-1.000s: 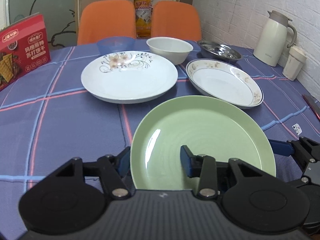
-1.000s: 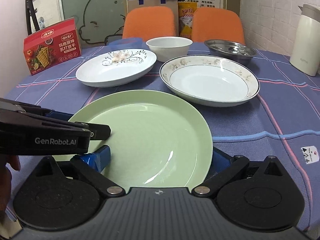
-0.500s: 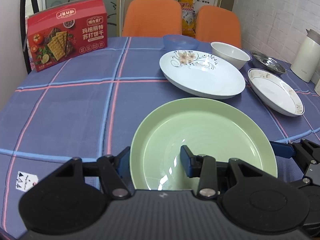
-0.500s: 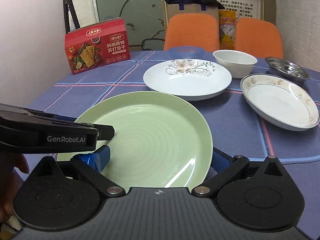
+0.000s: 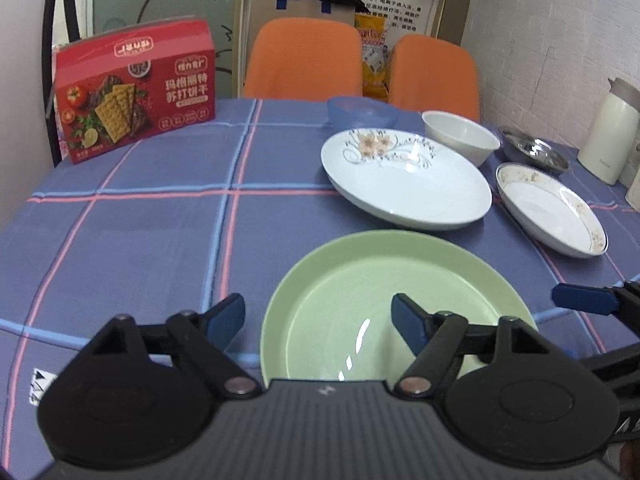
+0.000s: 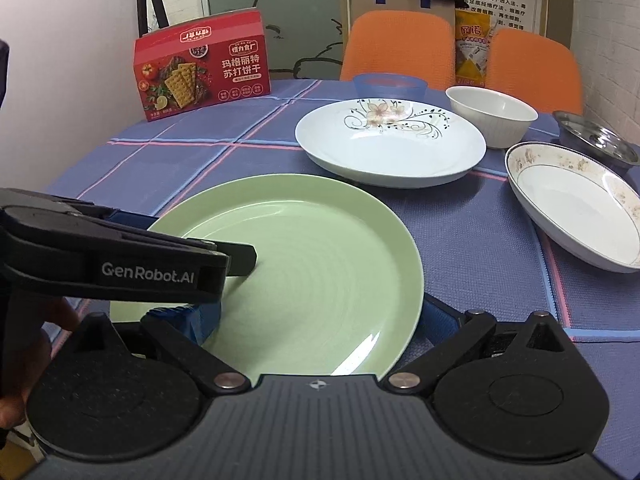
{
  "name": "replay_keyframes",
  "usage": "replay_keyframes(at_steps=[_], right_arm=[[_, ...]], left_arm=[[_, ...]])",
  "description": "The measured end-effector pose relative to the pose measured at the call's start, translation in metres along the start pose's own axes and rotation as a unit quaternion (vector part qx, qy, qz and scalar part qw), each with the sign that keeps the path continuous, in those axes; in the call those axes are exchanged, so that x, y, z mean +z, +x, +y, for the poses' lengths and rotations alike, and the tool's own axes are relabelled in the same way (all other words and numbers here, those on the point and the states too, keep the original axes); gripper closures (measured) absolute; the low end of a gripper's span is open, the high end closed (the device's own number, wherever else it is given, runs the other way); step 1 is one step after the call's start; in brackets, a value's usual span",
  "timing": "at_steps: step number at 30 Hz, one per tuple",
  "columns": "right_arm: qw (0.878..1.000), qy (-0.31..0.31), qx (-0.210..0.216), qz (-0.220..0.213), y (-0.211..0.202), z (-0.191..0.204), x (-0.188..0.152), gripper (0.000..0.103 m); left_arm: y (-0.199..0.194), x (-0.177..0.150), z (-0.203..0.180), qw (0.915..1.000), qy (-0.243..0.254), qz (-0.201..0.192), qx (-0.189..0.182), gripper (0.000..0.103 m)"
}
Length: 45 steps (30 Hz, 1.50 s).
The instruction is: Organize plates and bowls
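A green plate (image 5: 396, 304) (image 6: 316, 268) lies near the table's front. My left gripper (image 5: 320, 316) is open, one finger left of the plate's rim and one over its inside. My right gripper (image 6: 320, 320) is shut on the green plate's right rim, one finger above and one below. The left gripper's body (image 6: 120, 256) crosses the plate's left side in the right wrist view. Behind stand a white flower-pattern plate (image 5: 404, 178) (image 6: 390, 142), a gold-rimmed plate (image 5: 550, 208) (image 6: 576, 210), a white bowl (image 5: 460, 134) (image 6: 491, 114), a blue bowl (image 5: 362, 112) (image 6: 390, 84) and a steel bowl (image 5: 534, 152) (image 6: 596, 142).
A red cracker box (image 5: 134, 88) (image 6: 202, 64) stands at the back left on the blue checked tablecloth (image 5: 140, 232). A white thermos (image 5: 608, 132) stands at the right by the brick wall. Two orange chairs (image 5: 304, 60) are behind the table.
Both grippers have carried the green plate leftwards across the table. The left gripper's fingers have opened off the plate's left rim; the right gripper keeps its hold.
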State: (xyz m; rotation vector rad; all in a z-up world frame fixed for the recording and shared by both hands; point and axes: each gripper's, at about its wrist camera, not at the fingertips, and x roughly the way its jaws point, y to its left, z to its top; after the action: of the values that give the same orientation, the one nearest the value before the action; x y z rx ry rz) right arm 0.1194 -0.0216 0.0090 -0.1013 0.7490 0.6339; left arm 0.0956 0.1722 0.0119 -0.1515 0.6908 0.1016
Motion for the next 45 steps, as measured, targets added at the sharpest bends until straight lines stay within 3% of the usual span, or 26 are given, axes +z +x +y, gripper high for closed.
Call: replay_keyframes(at_steps=[7,12,18,24,31,38,45], right_arm=[[0.995,0.057,-0.046,-0.068,-0.042,-0.050,0.023,0.013],[0.993,0.085,-0.064,-0.056,-0.040,-0.064,0.021,0.013],[0.991,0.120,-0.066,0.009,-0.026,-0.068,0.021,0.013],[0.991,0.116,-0.059,-0.019,-0.033,-0.074,0.028,0.013],[0.994,0.084,-0.056,-0.032,-0.005,-0.084,0.062,0.013],[0.995,0.082,-0.034,-0.046,0.045,-0.110,0.110,0.013],[0.996,0.071,-0.036,-0.031,0.085,-0.126,0.133,0.013]], left_arm=[[-0.006,0.021,-0.005,0.9994,0.007,-0.022,0.027,0.028],[-0.005,0.022,-0.022,0.9995,0.009,-0.021,0.023,0.028],[-0.005,0.025,-0.034,0.9988,0.022,-0.035,0.025,0.028],[0.012,0.034,-0.032,0.9991,0.025,-0.027,0.022,0.028],[0.048,0.076,-0.007,0.9998,0.010,-0.017,0.005,0.028],[0.118,0.133,0.009,0.9993,-0.027,0.017,-0.020,0.028],[0.154,0.132,0.005,0.9981,-0.019,0.051,-0.030,0.028]])
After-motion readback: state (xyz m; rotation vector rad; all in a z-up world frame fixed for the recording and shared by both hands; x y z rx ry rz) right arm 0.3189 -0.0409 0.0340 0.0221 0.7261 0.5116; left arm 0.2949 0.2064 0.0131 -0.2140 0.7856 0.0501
